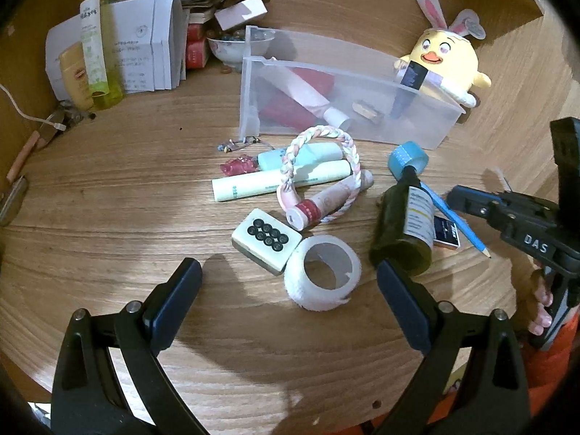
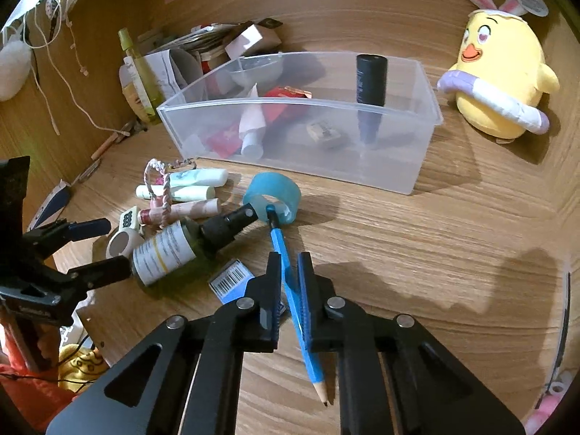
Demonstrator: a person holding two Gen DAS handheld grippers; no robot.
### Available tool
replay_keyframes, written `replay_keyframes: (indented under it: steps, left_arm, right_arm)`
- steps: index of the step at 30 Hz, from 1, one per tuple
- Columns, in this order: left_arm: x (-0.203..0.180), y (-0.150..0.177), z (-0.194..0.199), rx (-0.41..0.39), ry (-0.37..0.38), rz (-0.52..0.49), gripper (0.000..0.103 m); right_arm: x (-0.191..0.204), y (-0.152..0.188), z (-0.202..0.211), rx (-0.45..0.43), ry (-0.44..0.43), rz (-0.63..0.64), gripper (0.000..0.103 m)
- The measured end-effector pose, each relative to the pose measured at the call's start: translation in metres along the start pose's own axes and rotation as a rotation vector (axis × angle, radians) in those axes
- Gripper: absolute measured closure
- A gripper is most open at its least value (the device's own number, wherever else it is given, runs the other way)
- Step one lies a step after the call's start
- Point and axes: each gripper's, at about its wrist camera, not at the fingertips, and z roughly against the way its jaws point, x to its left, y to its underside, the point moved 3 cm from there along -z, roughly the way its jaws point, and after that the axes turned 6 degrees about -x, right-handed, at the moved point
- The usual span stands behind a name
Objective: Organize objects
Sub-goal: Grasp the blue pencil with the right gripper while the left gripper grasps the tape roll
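A clear plastic bin (image 1: 250, 108) (image 2: 427, 116) on the wooden desk holds tubes, a red packet, an eraser and a dark bottle. In front of it lie loose items: white tape roll (image 1: 322, 272), mahjong tile (image 1: 266, 241), braided cord (image 1: 319, 166), several tubes, blue tape roll (image 1: 407, 157) (image 2: 272, 197), green spray bottle (image 1: 404, 228) (image 2: 174, 253). My left gripper (image 1: 290, 279) is open just short of the white tape roll. My right gripper (image 2: 290, 264) is shut on a blue pencil (image 2: 293, 290), also seen in the left wrist view (image 1: 456, 221).
A yellow chick plush (image 1: 446, 58) (image 2: 500, 83) stands right of the bin. A tall green bottle (image 1: 96, 43), papers and boxes crowd the back left corner. A small barcode box (image 2: 230, 279) lies by the spray bottle. Wooden walls bound the desk.
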Motion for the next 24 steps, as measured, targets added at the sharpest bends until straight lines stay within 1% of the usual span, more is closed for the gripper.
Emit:
replay_keyframes:
  steps: [4,6,7,8,12,14,18,20,22,24]
  left_arm:
    - [0.001,-0.002,0.0,-0.023,-0.005,0.013,0.005]
    - [0.0,-0.002,0.001,-0.029,0.0,0.014,0.013]
    - [0.0,-0.002,0.0,-0.028,-0.001,0.011,0.02]
    - [0.0,-0.002,0.0,-0.023,-0.003,0.005,0.025]
    - [-0.002,0.001,0.0,-0.031,-0.006,-0.006,0.03]
    - [-0.002,0.0,0.0,-0.035,0.007,-0.003,0.039]
    - [-0.002,0.0,0.001,-0.04,0.028,-0.002,0.049]
    - [-0.001,0.0,0.002,-0.043,0.037,-0.002,0.057]
    - [-0.001,0.0,0.003,-0.045,0.049,-0.003,0.062]
    - [0.0,0.0,0.005,-0.05,0.055,-0.003,0.062]
  right_arm:
    - [-0.003,0.0,0.003,0.004,0.008,-0.006,0.094]
    - [-0.005,-0.001,0.003,0.013,0.01,-0.01,0.092]
    - [-0.005,-0.001,0.001,0.021,0.011,-0.006,0.09]
    - [-0.004,-0.002,-0.001,0.029,0.013,-0.001,0.089]
    - [0.004,-0.004,-0.009,0.048,0.009,0.032,0.085]
    - [0.008,-0.005,-0.013,0.055,0.013,0.05,0.085]
    - [0.015,-0.008,-0.024,0.076,0.022,0.075,0.085]
    - [0.016,-0.008,-0.03,0.091,0.024,0.08,0.085]
    - [0.017,-0.009,-0.032,0.092,0.036,0.087,0.085]
    - [0.017,-0.011,-0.034,0.095,0.039,0.085,0.085]
